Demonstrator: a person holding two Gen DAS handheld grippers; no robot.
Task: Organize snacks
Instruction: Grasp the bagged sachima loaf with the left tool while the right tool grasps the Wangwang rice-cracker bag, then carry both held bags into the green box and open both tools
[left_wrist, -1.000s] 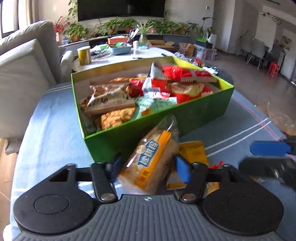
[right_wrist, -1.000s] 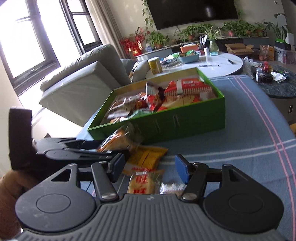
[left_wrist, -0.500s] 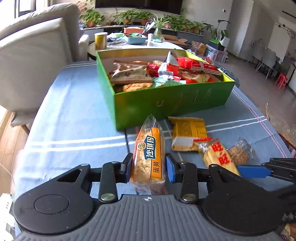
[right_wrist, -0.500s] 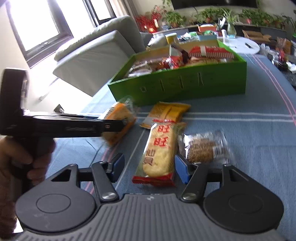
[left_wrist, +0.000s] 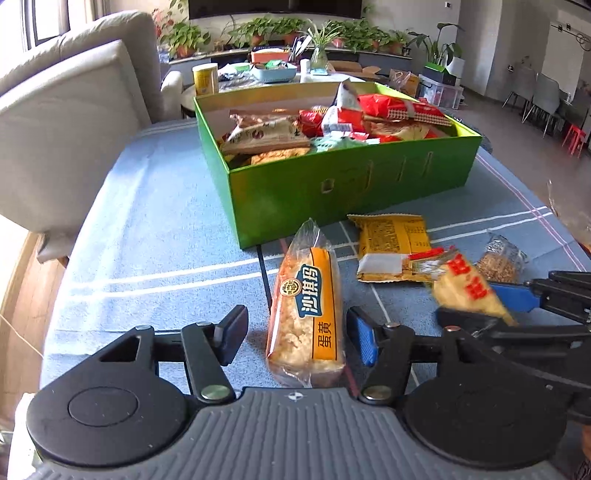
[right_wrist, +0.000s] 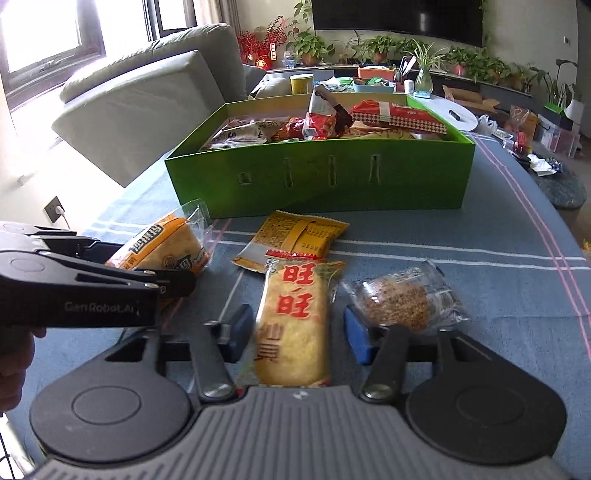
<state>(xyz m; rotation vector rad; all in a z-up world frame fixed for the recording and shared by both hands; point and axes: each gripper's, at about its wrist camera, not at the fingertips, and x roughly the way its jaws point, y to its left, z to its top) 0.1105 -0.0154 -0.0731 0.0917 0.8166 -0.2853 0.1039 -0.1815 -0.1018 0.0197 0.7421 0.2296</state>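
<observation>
Blue-padded left tool (left_wrist: 297, 334) and right tool (right_wrist: 295, 332) gape open, each straddling a snack untouched.

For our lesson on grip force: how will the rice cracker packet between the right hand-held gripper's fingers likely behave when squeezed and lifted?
The rice cracker packet looks flat and thin, so probably light. Its glossy film may slip. The crackers inside could crack if the right hand-held gripper clamps hard.
</observation>
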